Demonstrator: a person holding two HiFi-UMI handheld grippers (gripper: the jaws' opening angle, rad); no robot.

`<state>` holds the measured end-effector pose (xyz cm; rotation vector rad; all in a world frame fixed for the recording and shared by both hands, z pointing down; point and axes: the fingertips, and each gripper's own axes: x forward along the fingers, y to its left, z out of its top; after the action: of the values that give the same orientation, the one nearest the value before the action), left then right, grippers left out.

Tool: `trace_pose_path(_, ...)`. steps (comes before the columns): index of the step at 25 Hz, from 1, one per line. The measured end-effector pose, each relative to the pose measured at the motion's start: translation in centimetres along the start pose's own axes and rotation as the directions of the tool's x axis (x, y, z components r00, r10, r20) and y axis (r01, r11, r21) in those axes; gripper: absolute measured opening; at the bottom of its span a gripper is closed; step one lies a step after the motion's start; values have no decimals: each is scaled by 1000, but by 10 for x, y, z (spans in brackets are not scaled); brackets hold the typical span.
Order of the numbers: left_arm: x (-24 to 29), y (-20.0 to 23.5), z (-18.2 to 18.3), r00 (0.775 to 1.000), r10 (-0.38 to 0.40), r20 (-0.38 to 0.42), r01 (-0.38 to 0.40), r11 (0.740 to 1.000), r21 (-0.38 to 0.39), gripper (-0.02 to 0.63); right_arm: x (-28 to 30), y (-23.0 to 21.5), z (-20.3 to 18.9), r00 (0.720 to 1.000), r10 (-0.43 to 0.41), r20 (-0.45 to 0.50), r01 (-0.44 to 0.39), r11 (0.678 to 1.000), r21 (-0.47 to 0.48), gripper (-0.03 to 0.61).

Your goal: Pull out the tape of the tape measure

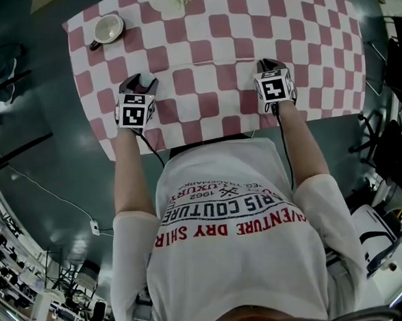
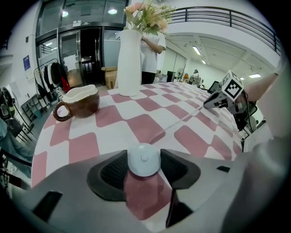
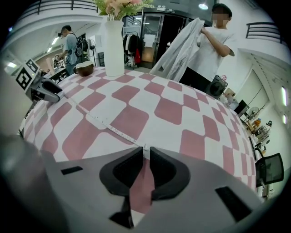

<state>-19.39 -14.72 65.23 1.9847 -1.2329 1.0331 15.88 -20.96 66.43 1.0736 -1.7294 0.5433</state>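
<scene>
A round white tape measure case (image 2: 143, 159) sits between the pads of my left gripper (image 2: 143, 167), which is shut on it just above the checked tablecloth (image 1: 213, 46). The thin white tape (image 2: 182, 122) runs out of the case and lies along the cloth toward my right gripper (image 2: 223, 98). In the right gripper view the tape (image 3: 104, 124) ends at the tips of my right gripper (image 3: 146, 157), shut on the tape's end. The head view shows the left gripper (image 1: 139, 82) and the right gripper (image 1: 268, 66) near the table's front edge, well apart.
A brown mug (image 1: 107, 29) with a white inside stands at the far left corner of the table. A tall white vase (image 2: 129, 61) with flowers stands at the far edge. A person (image 3: 213, 45) holding a grey garment stands beyond the table. Office chairs stand at the right.
</scene>
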Motion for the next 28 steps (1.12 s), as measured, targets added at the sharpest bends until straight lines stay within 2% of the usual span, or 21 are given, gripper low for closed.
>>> trace_pose_path(1,0,0,1,1000,-4,7,4,1000,-6,255,-1,0,0,1000,-4,0,4,1000,0,51)
trace_pose_path(2,0,0,2,1000,-5,17,5,1000,-17,302,-1,0,1,1000,-4,2,4,1000,2,81)
trace_pose_path(4,-5,1,7,999,6,43,-5,1000,-29,312,-6,1,5,1000,-2,13,1,1000,7,174)
trace_pose_path(5,-8,3,10,998,17,56,-15,1000,-28,313,-9,0,7,1000,-5,24,4,1000,12,181)
trace_pose_path(10,-35,6,28,990,57,132,-55,998,-18,313,-34,4,28,991,-8,130,0,998,61,179)
trace_pose_path(12,-49,4,39,982,63,179,-62,998,-13,303,-49,10,43,981,0,193,-14,997,70,150)
trace_pose_path(14,-66,2,50,969,71,235,-71,997,-8,224,-66,20,56,966,9,257,-28,997,71,95)
trace_pose_path(16,-83,1,59,956,82,282,-83,997,-7,176,-83,31,68,948,23,316,-44,997,60,55)
trace_pose_path(18,-100,0,68,940,98,327,-101,995,-8,89,-101,43,79,925,47,376,-70,996,47,41)
trace_pose_path(20,-118,-3,77,920,105,377,-111,994,-6,38,-120,55,90,895,77,439,-100,995,29,33)
trace_pose_path(24,-153,-16,101,864,65,499,-95,995,36,18,-159,76,113,816,135,563,-148,989,-24,28)
trace_pose_path(28,-195,-29,130,788,32,614,-104,991,81,17,-197,89,133,728,163,666,-164,985,-62,28)
